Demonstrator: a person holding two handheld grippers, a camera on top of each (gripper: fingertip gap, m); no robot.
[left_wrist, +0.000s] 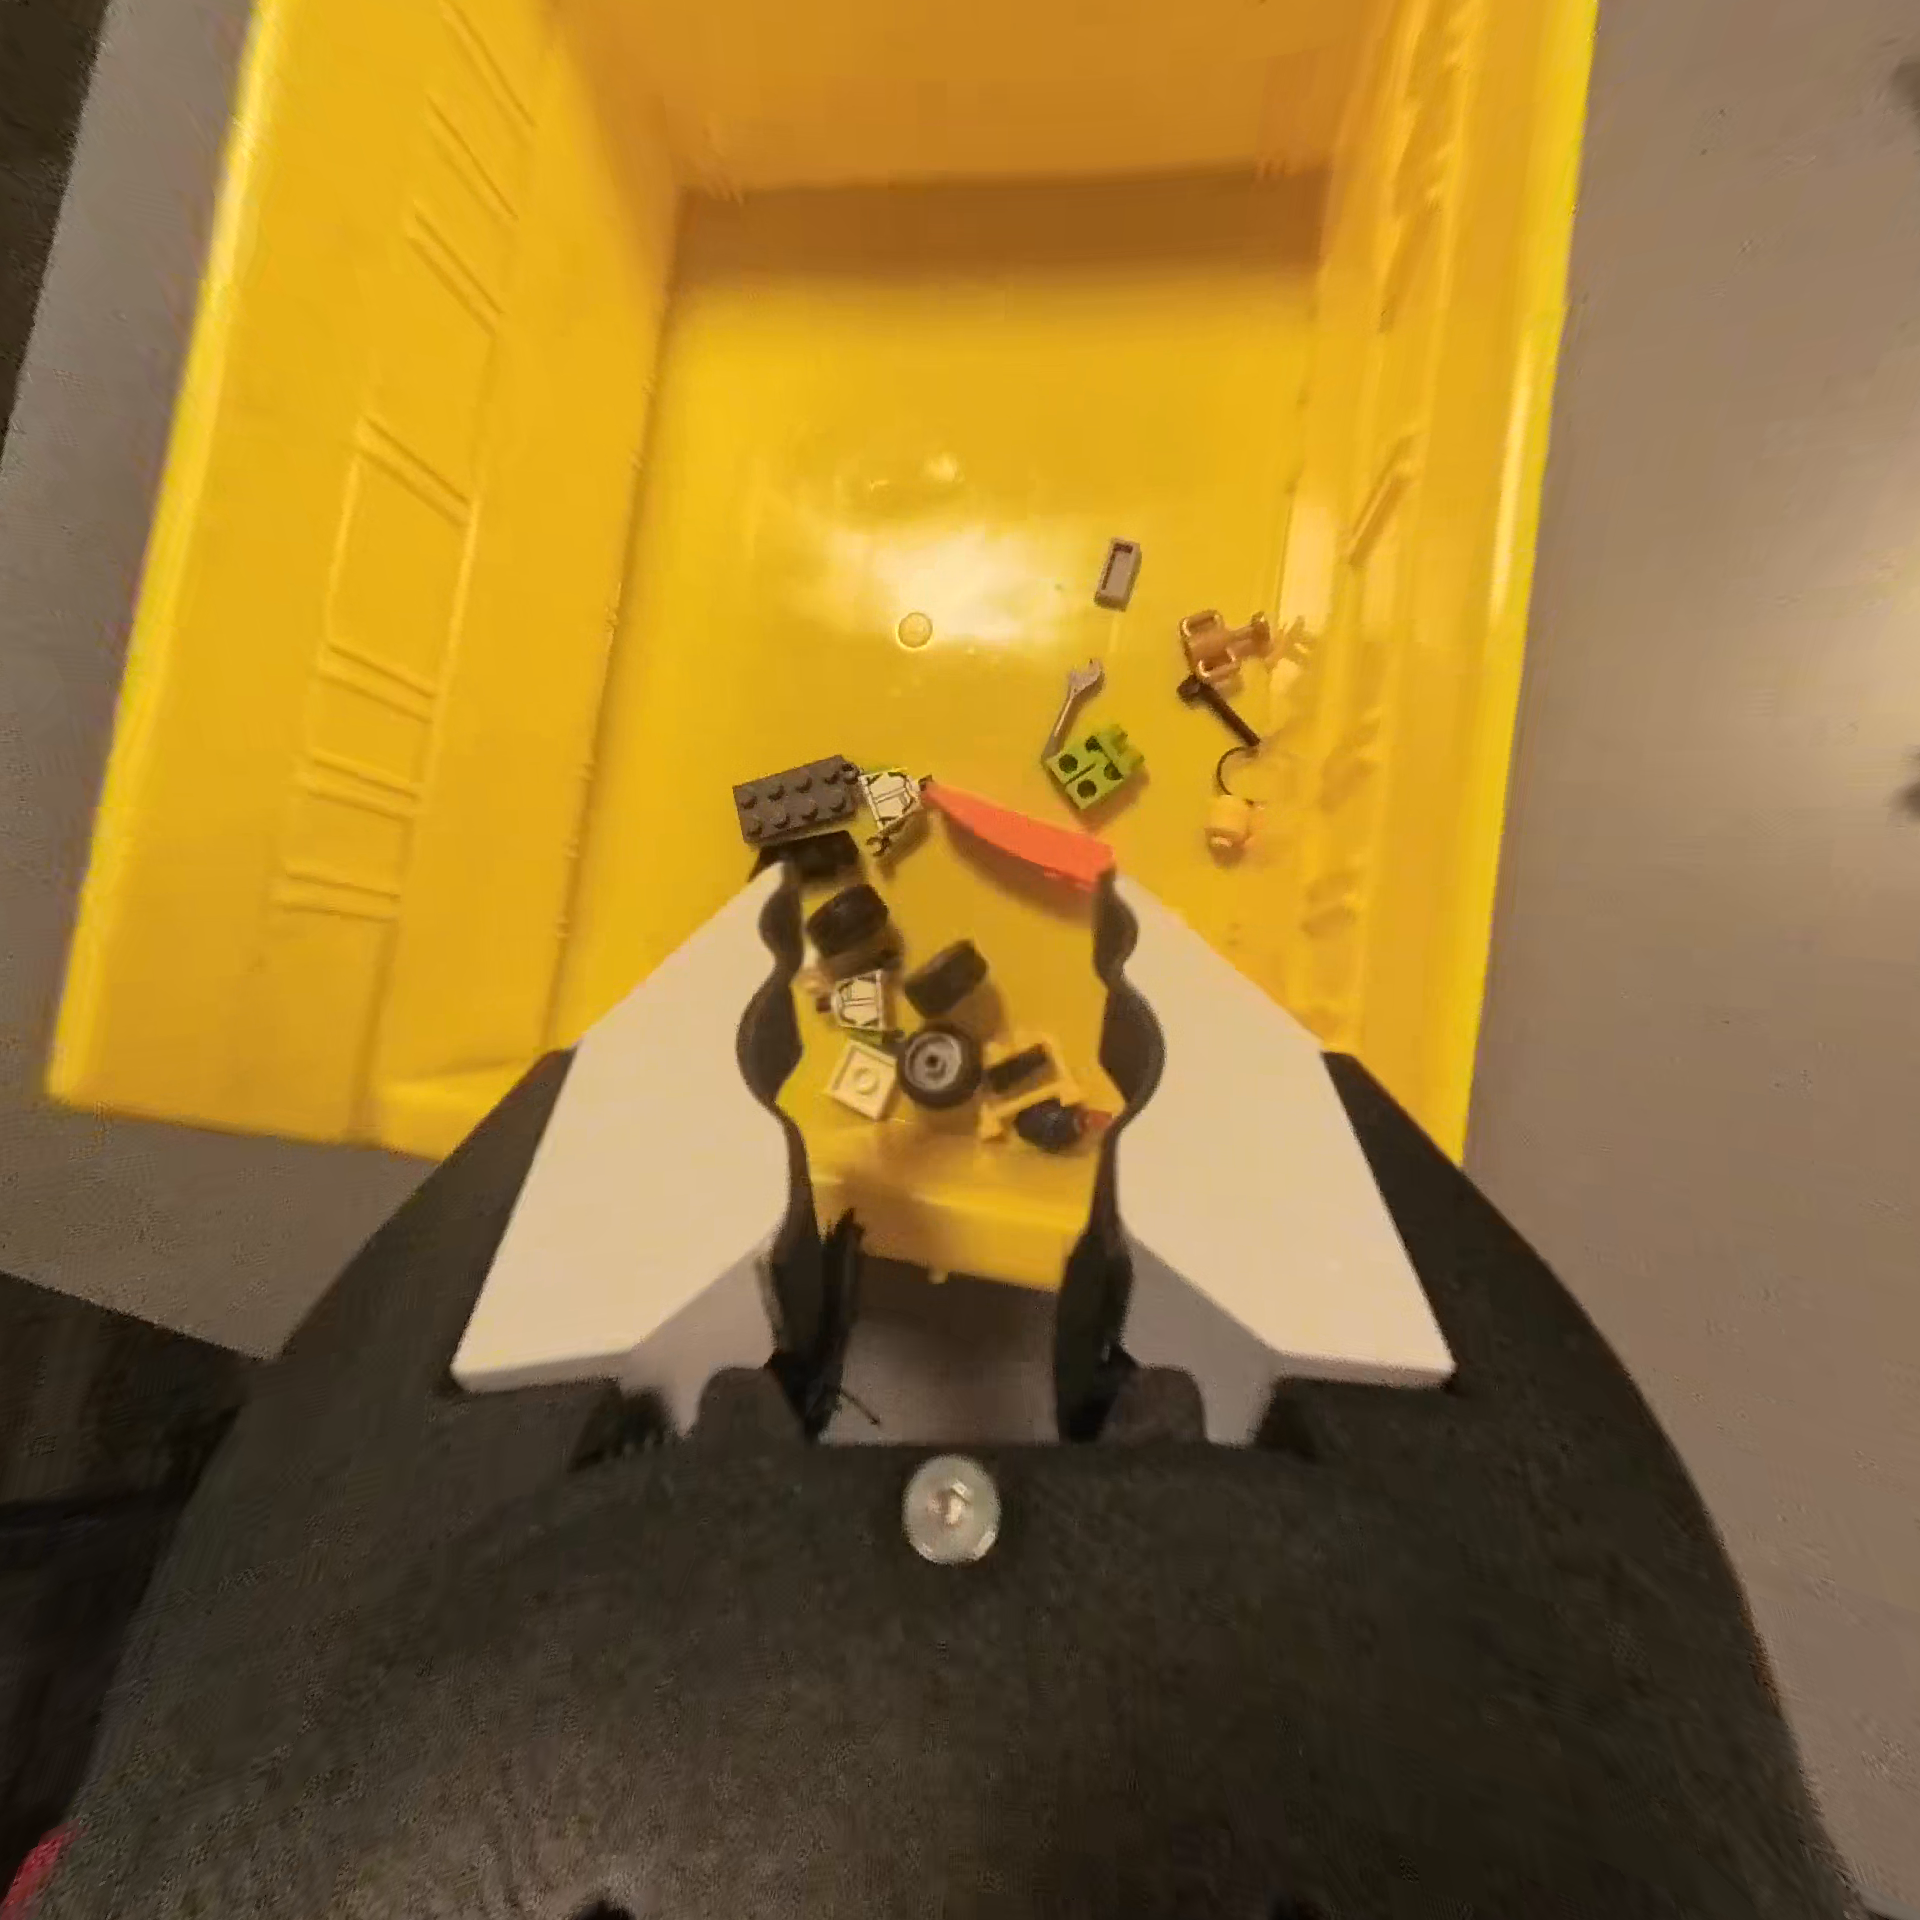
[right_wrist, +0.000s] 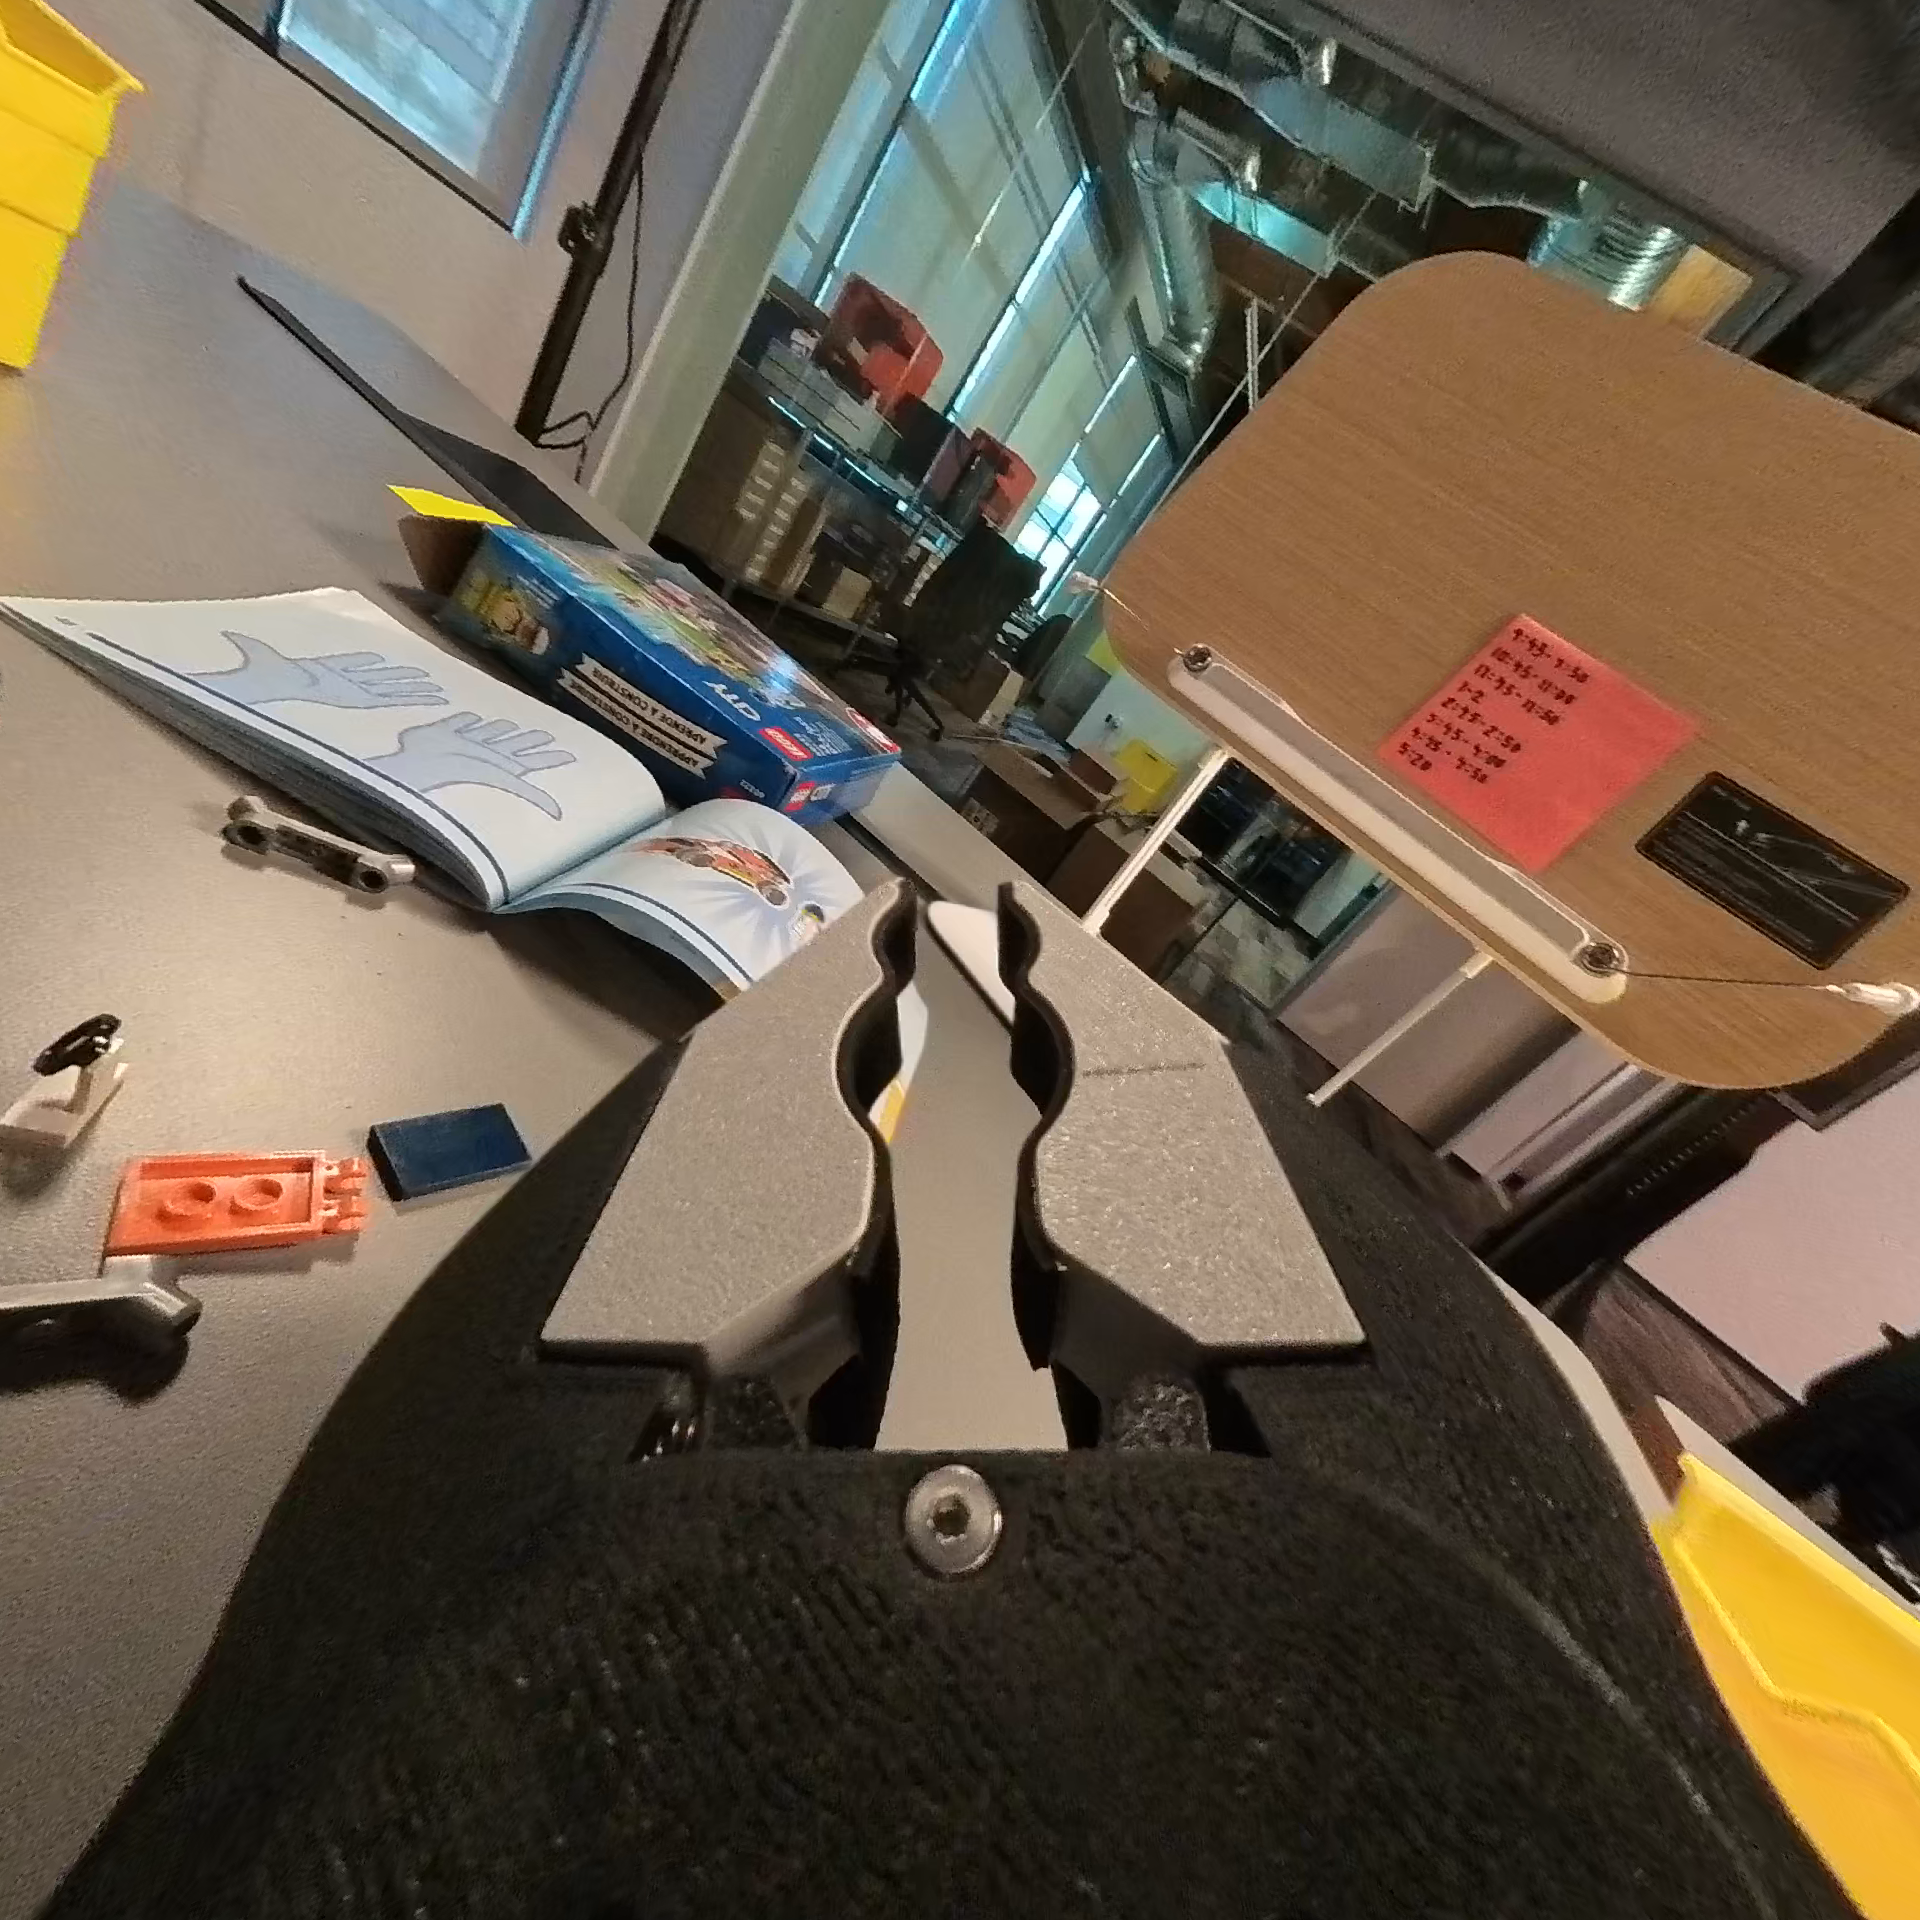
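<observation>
Left gripper (left_wrist: 940, 883) spread empty, three black wheels (left_wrist: 940, 982)

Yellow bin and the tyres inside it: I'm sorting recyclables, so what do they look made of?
Yellow bin: seemingly glossy moulded plastic; the floor shows glare and the walls have moulded ribs. Tyres: matte black, probably rubber or soft plastic; they show no shine.

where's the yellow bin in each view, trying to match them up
Left wrist view: the yellow bin fills the upper picture, seen from above, with small bricks on its floor.
Right wrist view: yellow bin corners show at the top left and bottom right; which is that bin, I cannot tell.
Shared landmark: the grey table.
</observation>
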